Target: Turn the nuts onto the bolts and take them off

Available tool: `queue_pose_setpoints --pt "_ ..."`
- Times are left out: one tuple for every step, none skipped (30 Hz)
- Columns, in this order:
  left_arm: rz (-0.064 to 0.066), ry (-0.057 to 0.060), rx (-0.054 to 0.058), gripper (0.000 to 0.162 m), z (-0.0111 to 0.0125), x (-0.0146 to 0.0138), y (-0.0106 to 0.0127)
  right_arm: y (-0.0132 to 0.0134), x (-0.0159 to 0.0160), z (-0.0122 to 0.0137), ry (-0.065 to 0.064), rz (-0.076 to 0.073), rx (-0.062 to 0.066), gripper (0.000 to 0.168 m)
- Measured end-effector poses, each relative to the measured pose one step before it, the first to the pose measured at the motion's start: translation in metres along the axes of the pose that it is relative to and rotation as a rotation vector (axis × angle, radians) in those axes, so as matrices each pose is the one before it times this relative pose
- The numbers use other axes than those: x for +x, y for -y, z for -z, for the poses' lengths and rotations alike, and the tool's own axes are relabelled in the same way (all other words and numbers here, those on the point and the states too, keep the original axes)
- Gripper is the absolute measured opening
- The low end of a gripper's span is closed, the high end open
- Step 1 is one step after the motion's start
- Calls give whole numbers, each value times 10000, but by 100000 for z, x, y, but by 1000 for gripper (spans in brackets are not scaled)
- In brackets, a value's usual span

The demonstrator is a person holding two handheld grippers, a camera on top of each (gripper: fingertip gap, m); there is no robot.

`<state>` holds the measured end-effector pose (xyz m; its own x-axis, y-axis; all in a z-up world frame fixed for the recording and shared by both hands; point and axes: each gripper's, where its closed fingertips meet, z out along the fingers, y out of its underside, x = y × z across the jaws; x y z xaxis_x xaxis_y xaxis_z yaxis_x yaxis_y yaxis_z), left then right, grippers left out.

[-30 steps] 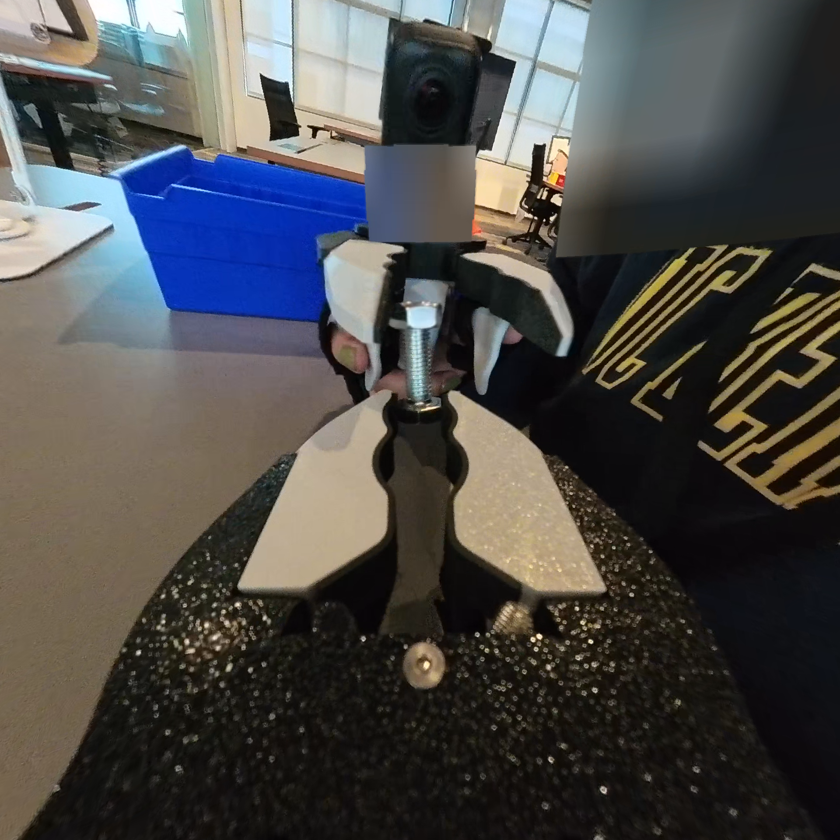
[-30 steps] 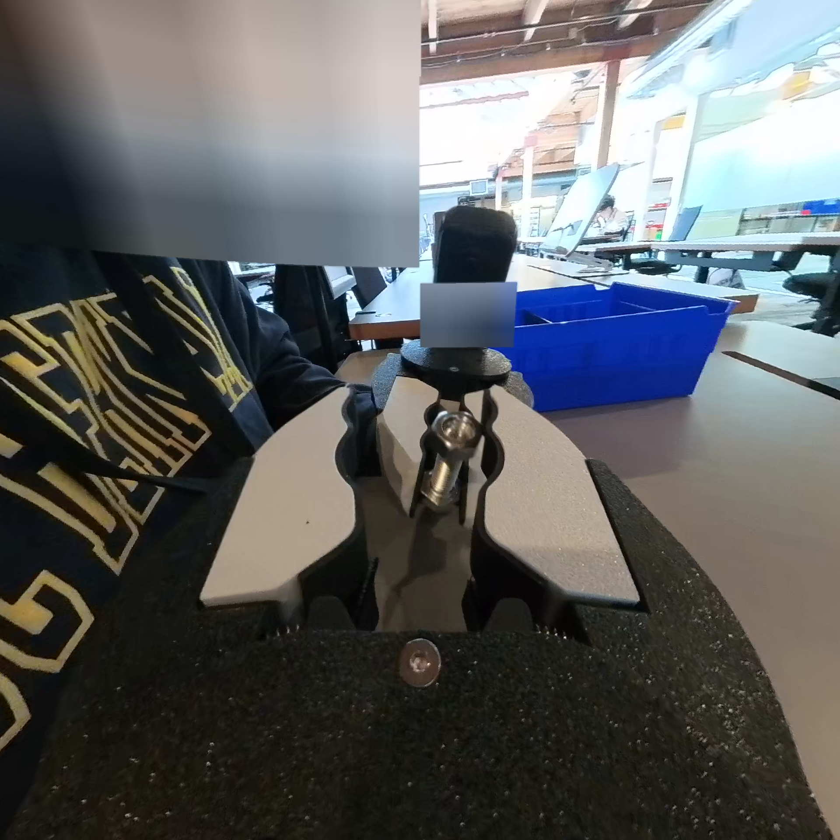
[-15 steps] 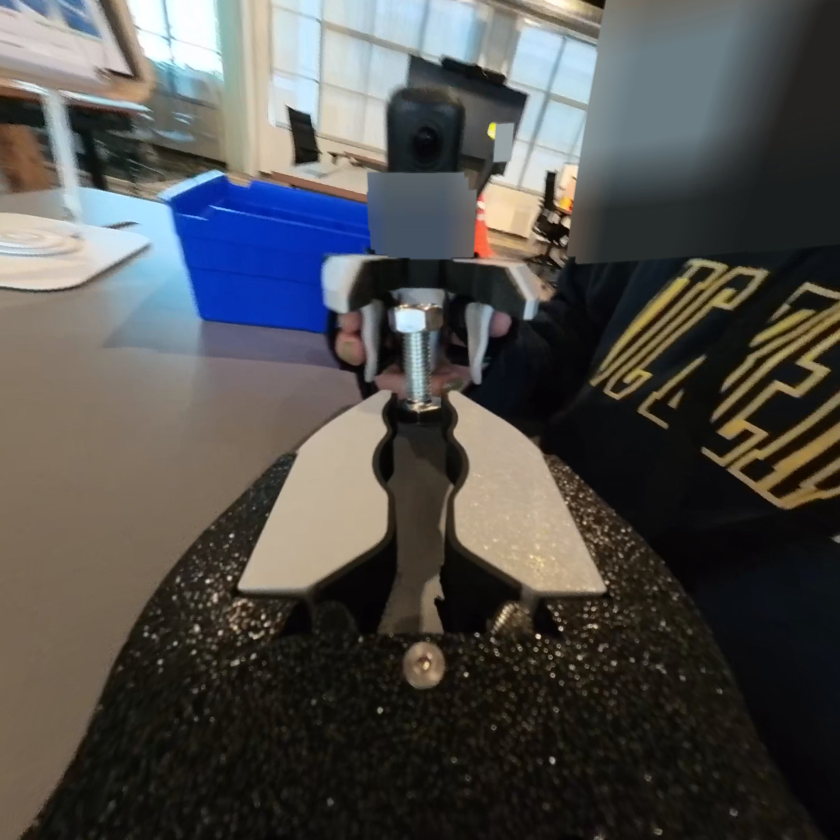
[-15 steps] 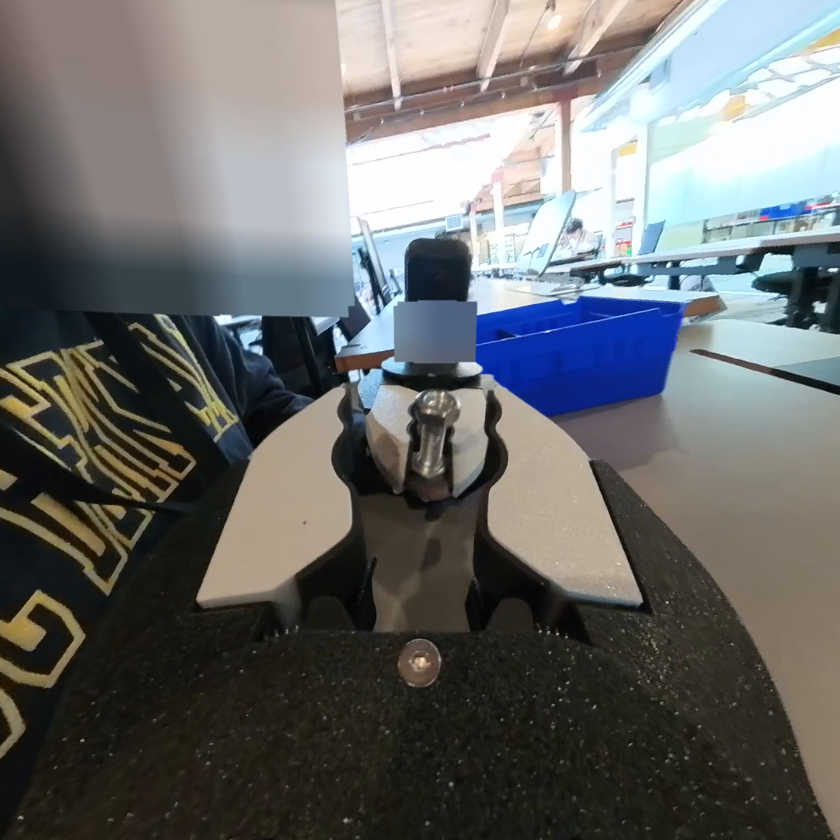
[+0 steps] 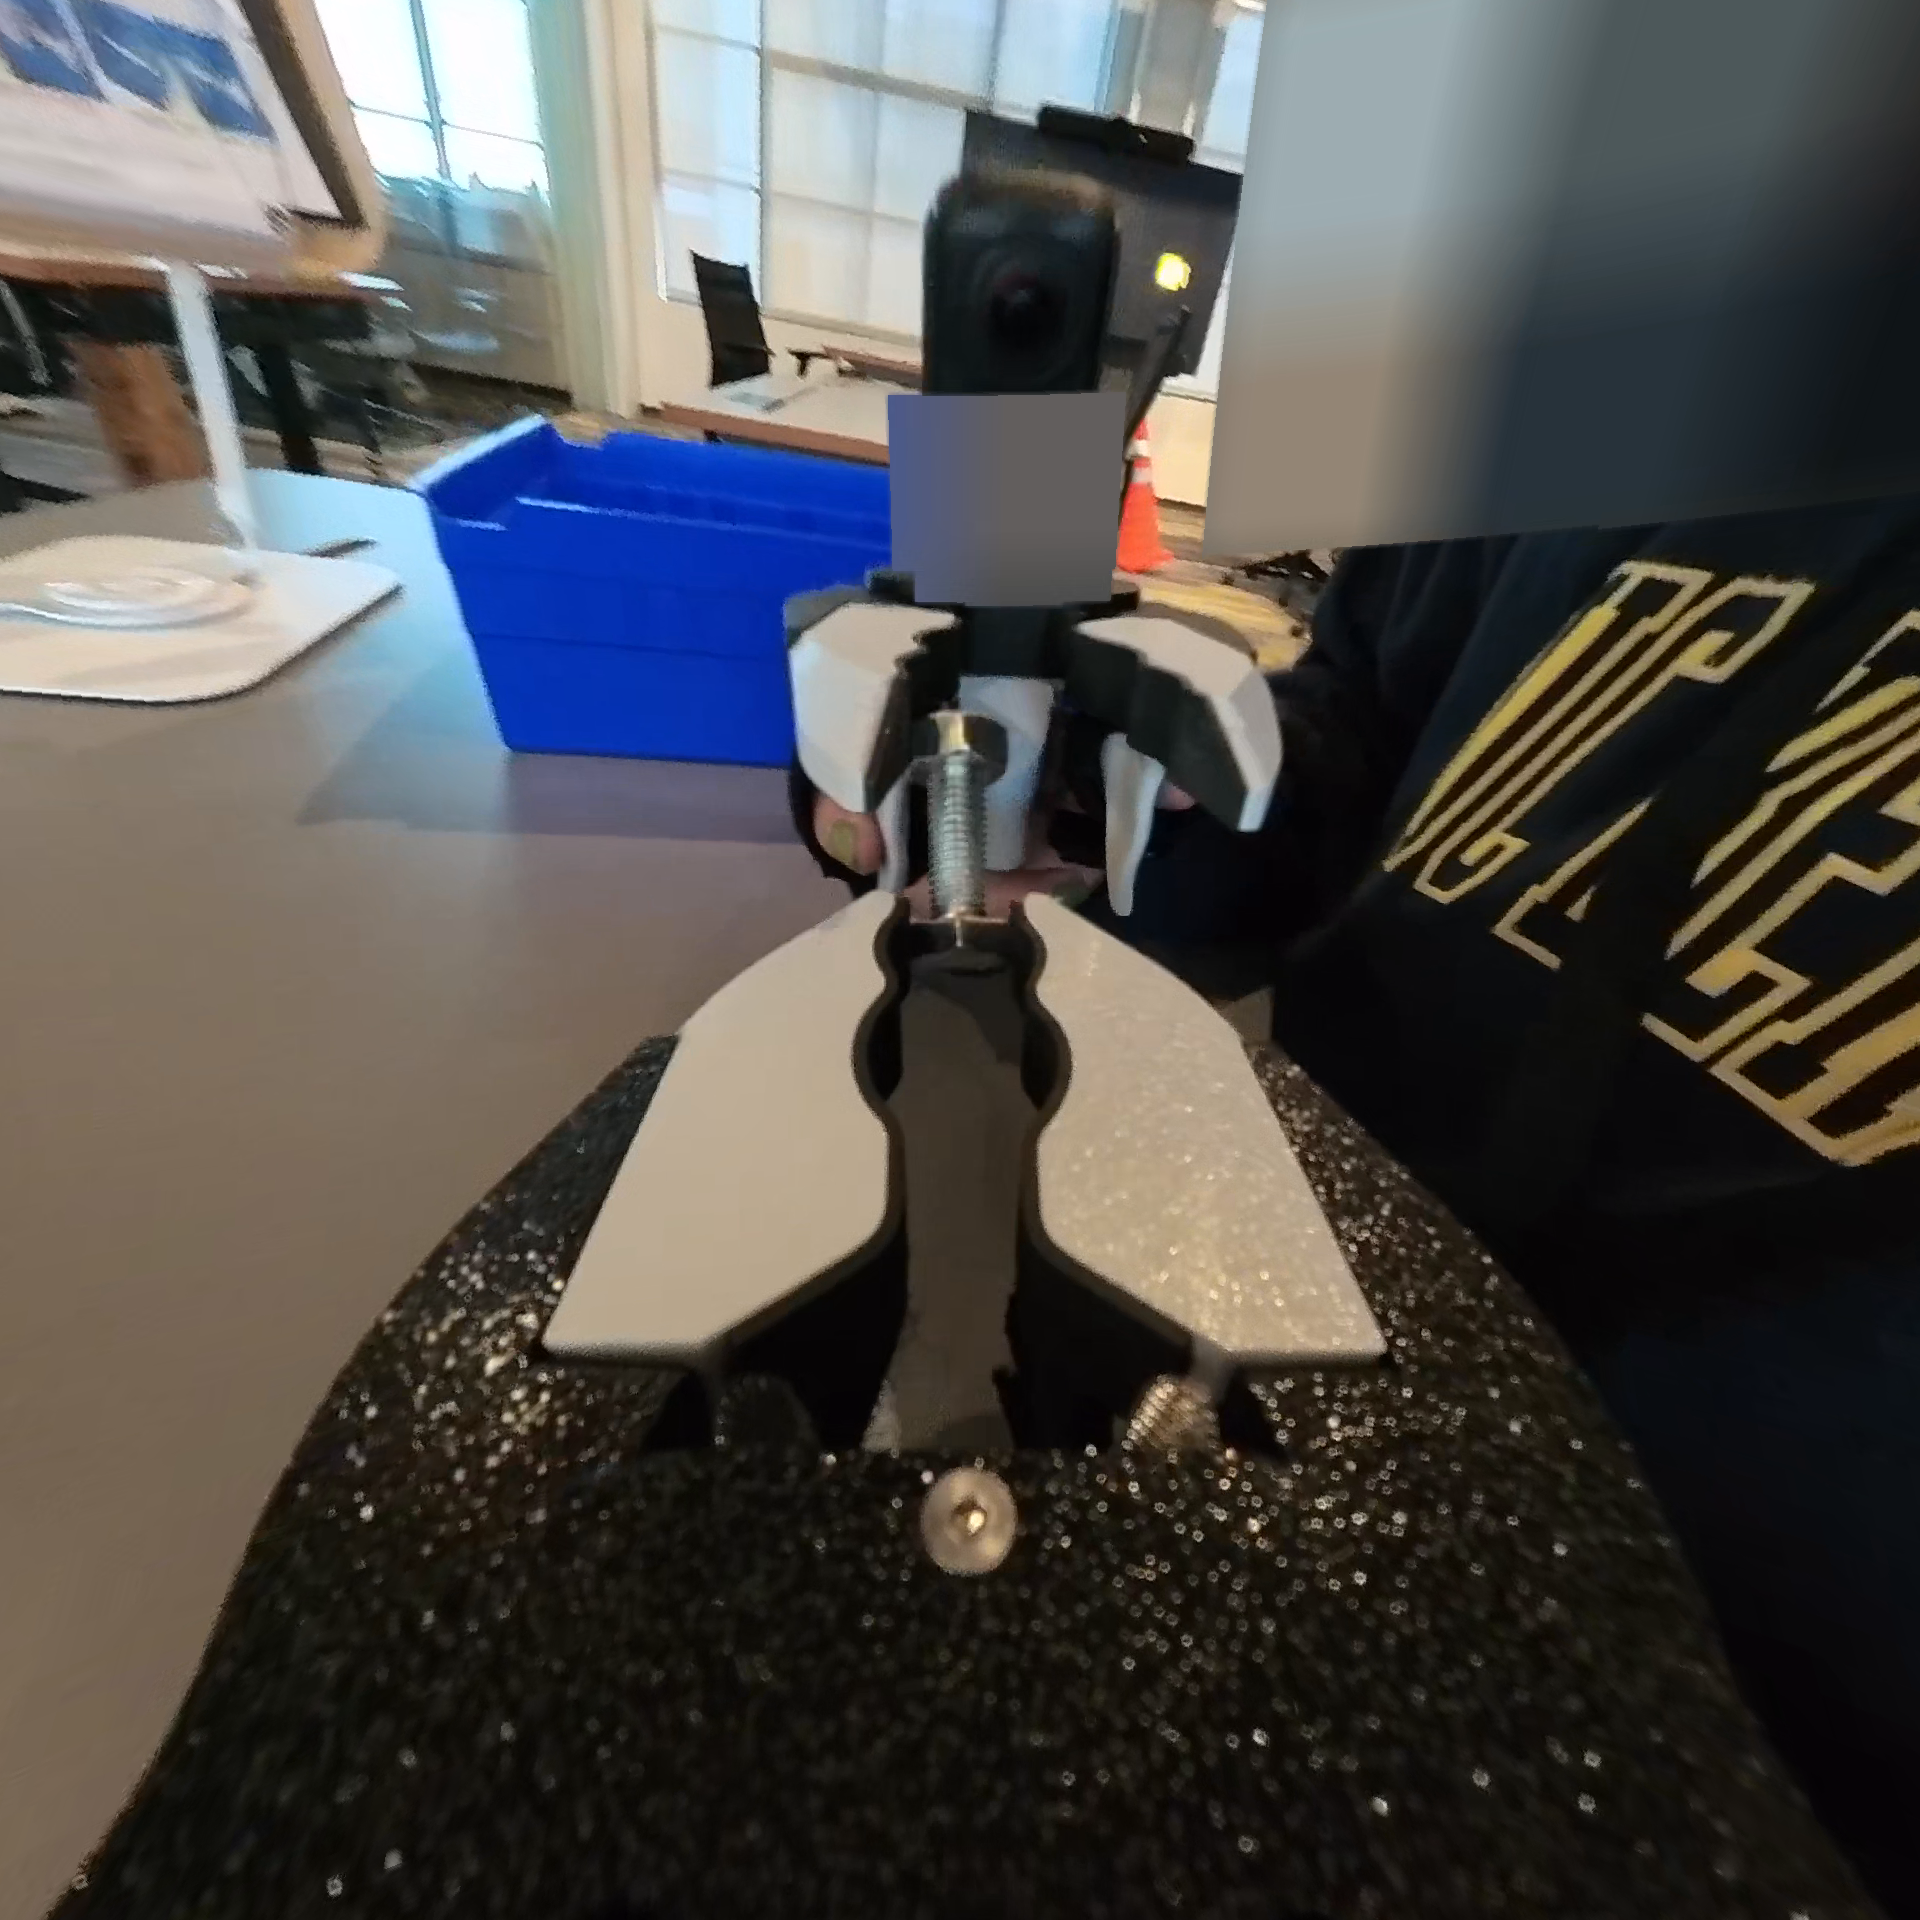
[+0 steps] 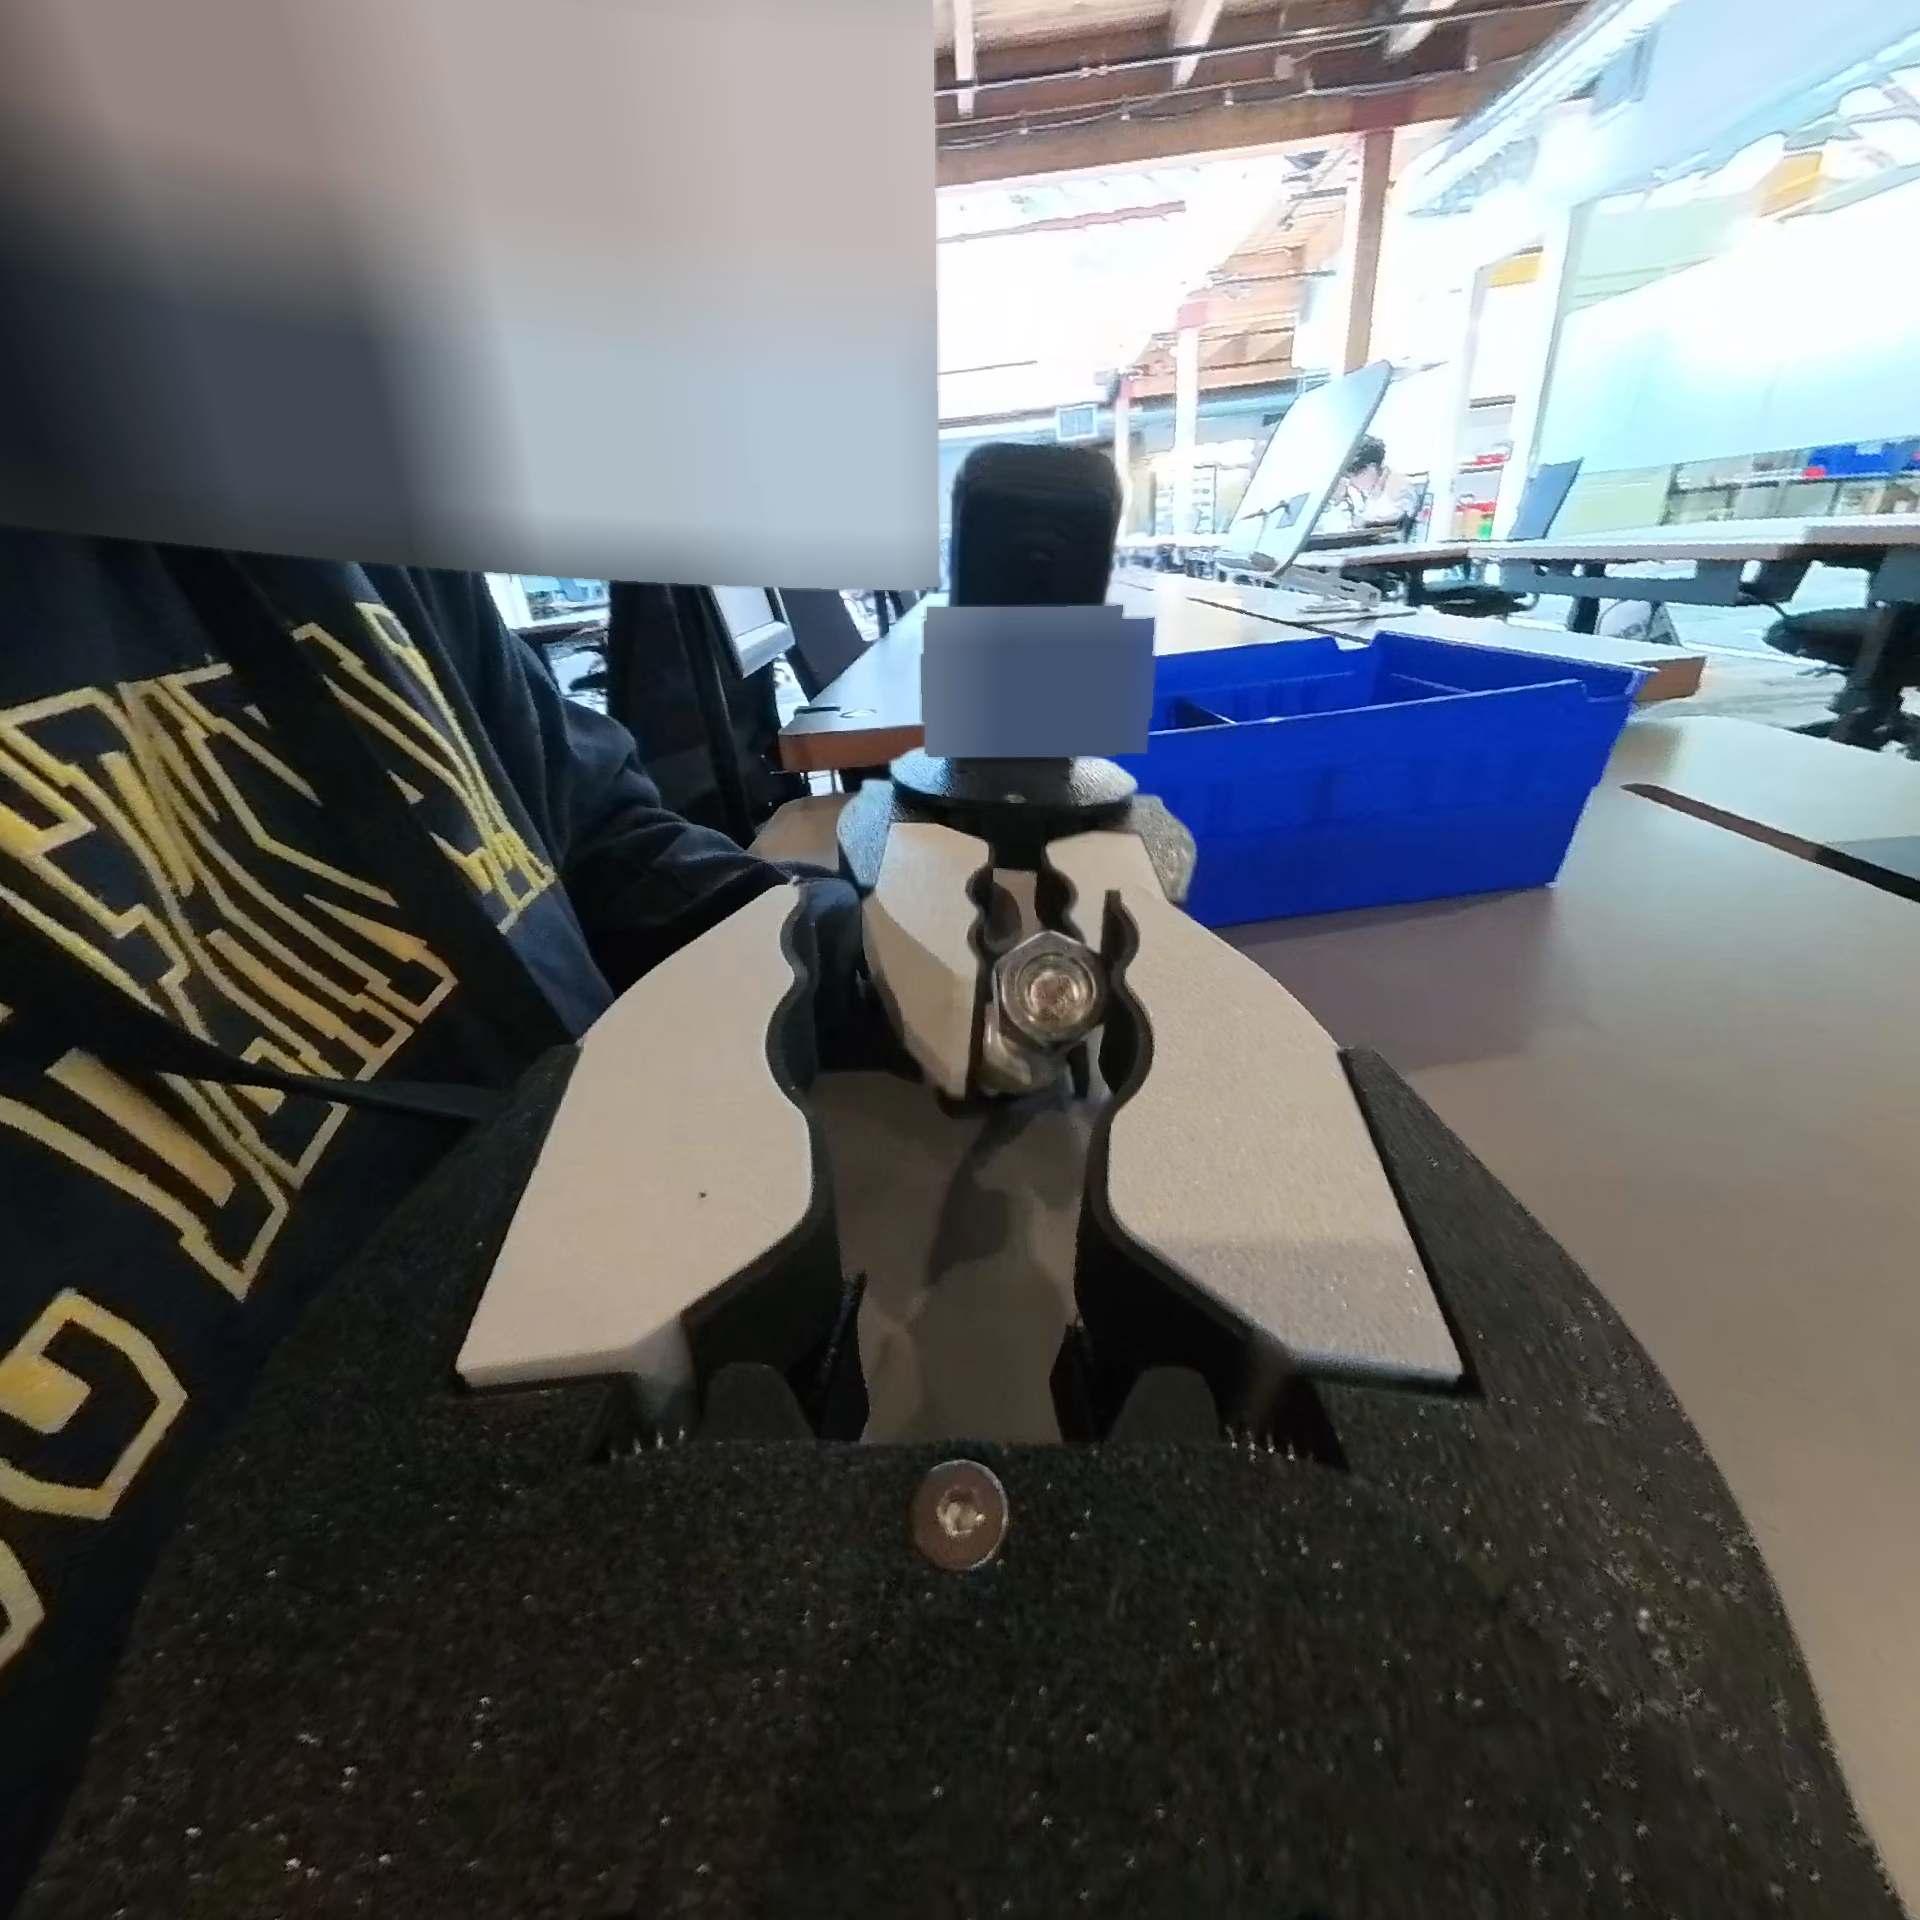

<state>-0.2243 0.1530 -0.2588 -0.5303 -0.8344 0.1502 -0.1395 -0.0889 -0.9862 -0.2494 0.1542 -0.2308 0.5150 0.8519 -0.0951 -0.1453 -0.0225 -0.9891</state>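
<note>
While the two claws met nose to nose above the grey desk [image 5: 312, 987], the left claw [image 5: 961, 920] was closed on the nut [image 5: 961, 928] at its fingertips, and the right claw [image 5: 961, 790] was closed on the bolt [image 5: 954, 831] just under its hexagonal head. In the right wrist view the right claw [image 6: 1039, 1023] looked almost straight down the bolt's tip, with the nut [image 6: 1044, 997] ringed around the end of the bolt [image 6: 1013, 1055] and pinched by the left claw [image 6: 1029, 966].

Judging by this, the nut sat only on the first threads, so the step in hand was the turning itself. To do it well, the nut probably needed to stay square to the thread while one claw rolled about the bolt's line; any sideways lean could cross the thread or pop the nut free. A firm, steady pinch on both parts looked important, since both were held in the air with nothing beneath them.

The bolt's long axis ran roughly upright in the left wrist view, head on top toward the right claw, threaded tip pointing down into the left claw. A blue bin [image 5: 644, 623] stood behind on the desk, well apart from the work.
</note>
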Motion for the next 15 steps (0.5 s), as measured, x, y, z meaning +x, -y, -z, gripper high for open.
queue_pose_setpoints --pt "-17 59 64 17 131 -87 142 -24 94 32 -45 -6 -8 52" --pt "-20 31 40 18 72 -33 93 4 37 -12 -21 -1 11 52" --pt "-18 11 7 17 2 2 14 30 -3 -6 -17 10 17 52" --pt "3 -17 -8 17 -36 32 -19 4 -9 0 -12 27 6 52" --pt "31 -53 4 17 -52 69 -19 22 -6 17 -6 31 2 51" --pt "56 -78 29 17 -47 87 27 44 -22 20 6 15 24 50" --pt "59 -120 39 17 -25 137 40 87 -45 14 20 3 41 48" --pt "34 -124 56 17 -17 153 78 71 43 14 -45 5 44 47" --pt "2 -110 86 17 16 163 126 55 162 24 -123 30 32 48" --pt "-2 -83 108 17 55 117 165 15 166 47 -111 46 14 49" --pt "32 -50 117 17 77 56 175 35 57 56 -27 21 12 49" --pt "73 -13 119 17 98 -46 173 120 -26 68 46 -6 63 49" --pt "109 19 90 17 109 -123 109 233 -122 79 87 14 131 47" --pt "114 -6 76 17 114 -121 70 240 -125 84 67 50 137 46" --pt "109 -40 94 17 98 -57 103 134 -44 73 9 69 54 46"
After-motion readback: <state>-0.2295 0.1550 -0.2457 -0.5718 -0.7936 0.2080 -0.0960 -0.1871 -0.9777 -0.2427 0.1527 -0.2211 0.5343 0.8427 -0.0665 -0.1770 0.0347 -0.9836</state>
